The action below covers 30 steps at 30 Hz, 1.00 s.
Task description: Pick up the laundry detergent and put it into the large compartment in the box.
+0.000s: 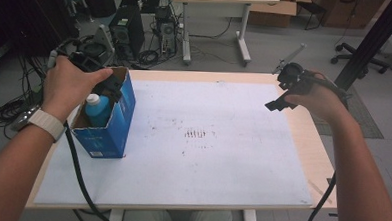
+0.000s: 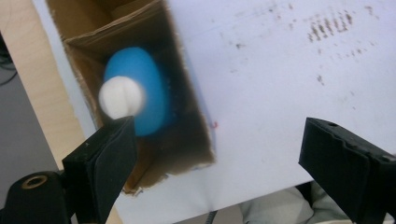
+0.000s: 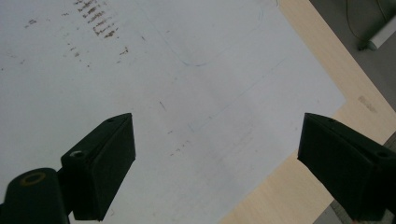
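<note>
left gripper jaws wide apart, holding nothing, above blue bottle standing in open box near desk's left edge. right gripper jaws wide, empty, over bare right edge.

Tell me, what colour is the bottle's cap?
White, on a blue bottle; the cap shows best in the left gripper view.

Even soft daylight; bottle blurred, unfocused.
</note>
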Each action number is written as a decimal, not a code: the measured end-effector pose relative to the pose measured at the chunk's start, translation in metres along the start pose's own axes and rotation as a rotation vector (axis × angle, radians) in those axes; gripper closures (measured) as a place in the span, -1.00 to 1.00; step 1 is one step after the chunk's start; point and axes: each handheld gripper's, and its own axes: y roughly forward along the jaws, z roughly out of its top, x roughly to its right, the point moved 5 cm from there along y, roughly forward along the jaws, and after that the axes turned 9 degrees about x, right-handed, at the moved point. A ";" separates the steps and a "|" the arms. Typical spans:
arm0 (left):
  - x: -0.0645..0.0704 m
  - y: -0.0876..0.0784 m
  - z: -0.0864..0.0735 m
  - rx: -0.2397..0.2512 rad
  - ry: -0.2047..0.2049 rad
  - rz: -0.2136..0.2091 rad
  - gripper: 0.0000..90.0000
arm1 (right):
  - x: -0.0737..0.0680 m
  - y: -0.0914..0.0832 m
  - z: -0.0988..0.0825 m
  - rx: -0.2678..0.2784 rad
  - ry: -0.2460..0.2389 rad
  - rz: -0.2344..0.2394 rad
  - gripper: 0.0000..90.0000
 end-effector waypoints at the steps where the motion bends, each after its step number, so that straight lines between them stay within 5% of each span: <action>1: 0.003 -0.002 0.000 0.001 0.010 -0.002 -0.74 | 0.000 -0.001 0.000 -0.001 -0.001 -0.002 -0.75; 18: 0.051 -0.027 -0.008 0.027 0.212 -0.082 -0.86 | -0.005 -0.004 0.000 0.002 0.000 -0.004 -0.75; 30: 0.083 -0.028 -0.019 0.020 0.345 -0.128 -0.90 | -0.005 -0.003 0.001 0.000 0.003 -0.005 -0.75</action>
